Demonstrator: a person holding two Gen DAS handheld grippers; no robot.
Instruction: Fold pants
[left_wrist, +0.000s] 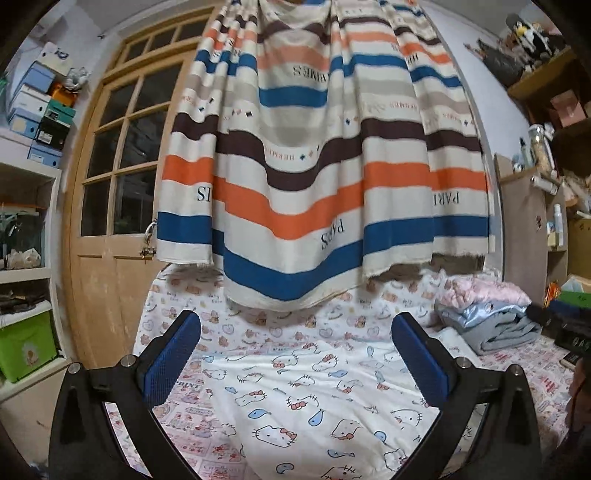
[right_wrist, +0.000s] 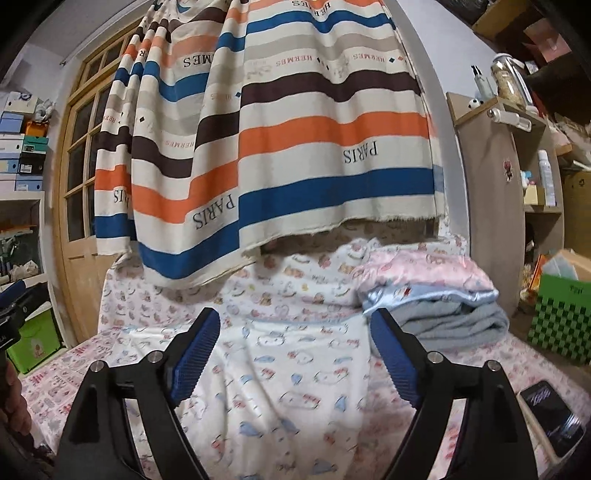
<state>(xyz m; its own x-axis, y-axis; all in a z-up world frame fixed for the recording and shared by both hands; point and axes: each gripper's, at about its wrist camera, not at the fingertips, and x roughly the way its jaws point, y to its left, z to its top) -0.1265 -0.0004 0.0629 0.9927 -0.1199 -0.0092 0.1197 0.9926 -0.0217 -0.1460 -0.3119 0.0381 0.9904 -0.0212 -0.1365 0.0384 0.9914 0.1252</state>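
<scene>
Above pants (left_wrist: 317, 398) on bed: left tongs (left_wrist: 295, 343), right tongs (right_wrist: 295, 354) level, spread wide (nothing held).

Curtain (left_wrist: 317, 155): "HERMES", "PARIS".

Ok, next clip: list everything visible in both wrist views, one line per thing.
pants: one, white with cat and fish print, flat on the bed in front of both grippers
bed sheet: one, pink-white print, under the pants
folded blankets: one stack, pink, light blue, grey, right on the bed
curtain: one, striped orange, blue, brown, cream, hanging behind the bed
door: one, wooden, glazed, left
shoe boxes: several, blue, white, green, left shelf
green bin: one, lower left
phone: one, dark, bed's right edge
left gripper: blue fingers, open, empty
right gripper: blue fingers, open, empty
</scene>
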